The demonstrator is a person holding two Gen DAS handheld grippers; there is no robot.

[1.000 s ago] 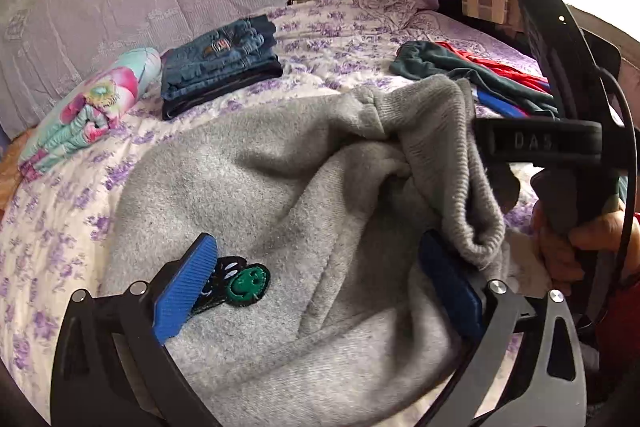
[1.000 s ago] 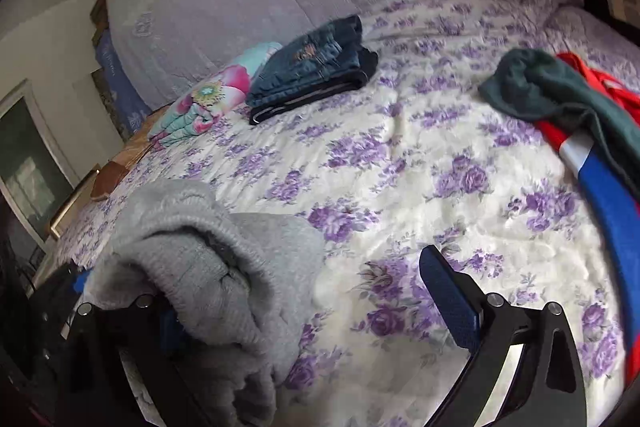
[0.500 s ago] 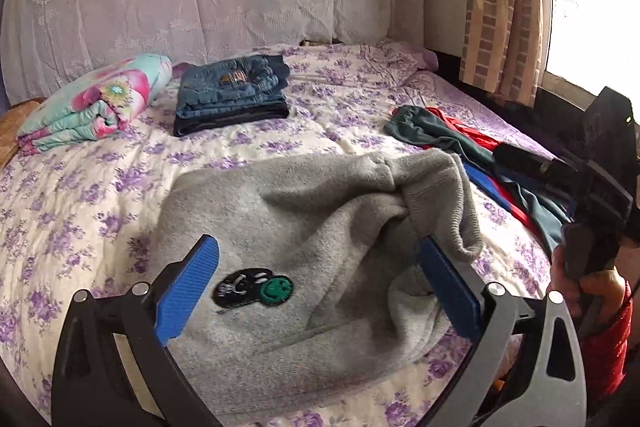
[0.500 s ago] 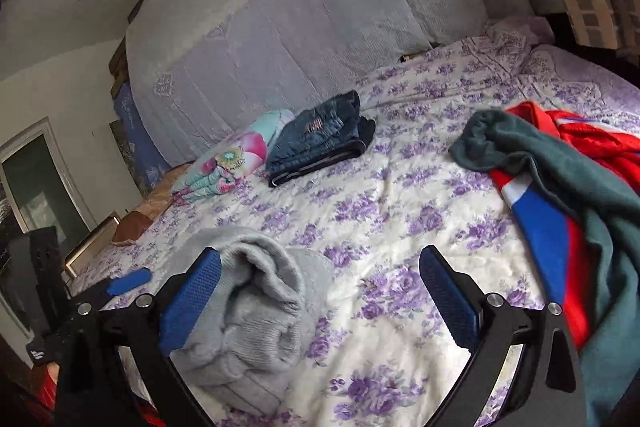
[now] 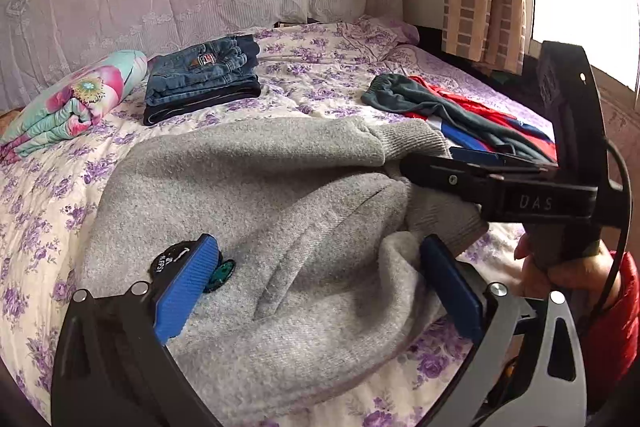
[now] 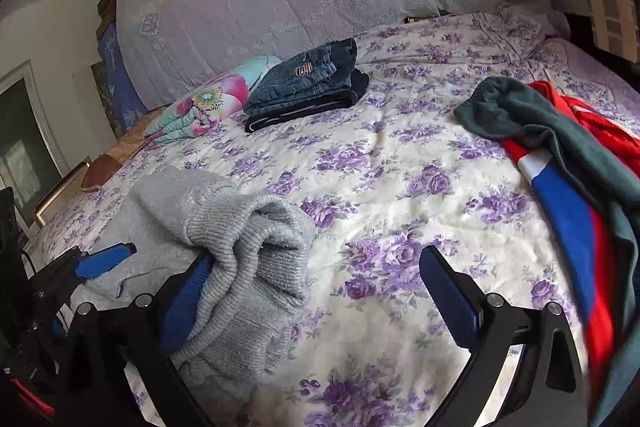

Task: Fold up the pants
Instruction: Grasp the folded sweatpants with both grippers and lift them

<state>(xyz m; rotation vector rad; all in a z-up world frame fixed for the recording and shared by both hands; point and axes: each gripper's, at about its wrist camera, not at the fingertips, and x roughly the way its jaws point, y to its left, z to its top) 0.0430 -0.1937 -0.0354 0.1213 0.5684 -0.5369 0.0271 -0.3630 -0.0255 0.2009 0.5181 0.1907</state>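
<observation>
Grey sweatpants (image 5: 256, 195): lying bunched on the floral bedspread (image 6: 400, 163) at its near edge, patch side up, ribbed cuff (image 6: 256, 251) doubled over at the right end.
Right gripper (image 6: 316, 303): jaws spread wide, nothing pinched; the cuff is draped over its left finger (half a second ago it sat clear of the cloth, pulled back).
Left gripper (image 5: 316, 291): also spread, its blue pads (image 5: 186, 291) straddling the grey fabric without clamping it.
Change: the right gripper has swung back in to the cuff end, and both views have dropped closer to the pants.
Meaning: probably a re-grip to straighten the crumpled leg before the next fold; the fold looks barely started.
Nearby: folded jeans (image 5: 204, 79), a floral bundle (image 5: 76, 103), unfolded green and red clothes (image 6: 560, 147), all well apart.
</observation>
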